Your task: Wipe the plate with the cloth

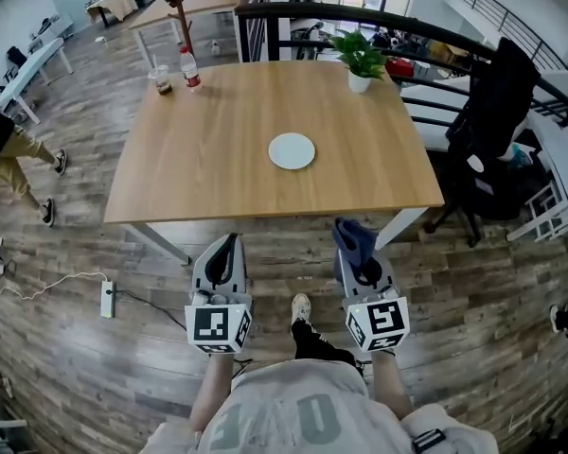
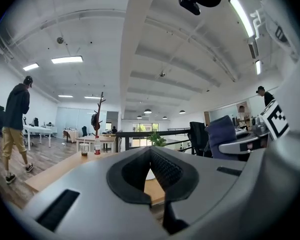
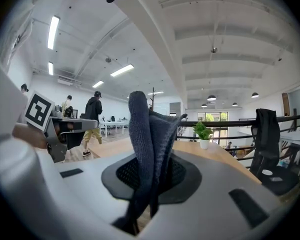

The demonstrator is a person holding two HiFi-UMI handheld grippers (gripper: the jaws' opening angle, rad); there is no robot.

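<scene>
A round white plate (image 1: 292, 150) lies near the middle of the wooden table (image 1: 180, 183). Both grippers hang over the floor, short of the table's near edge. My left gripper (image 1: 231, 242) has its jaws together with nothing between them, as the left gripper view confirms (image 2: 151, 156). My right gripper (image 1: 357, 253) is shut on a dark blue cloth (image 1: 353, 235). In the right gripper view the cloth (image 3: 142, 134) stands up in folds out of the jaws and hides part of the table ahead.
At the table's far left corner stand a bottle (image 1: 189, 67) and a cup (image 1: 162, 79), and at the far right a potted plant (image 1: 362, 60). A black chair with a jacket (image 1: 497, 121) is to the right. A power strip (image 1: 107, 299) lies on the floor at left. A person (image 1: 9, 149) walks at far left.
</scene>
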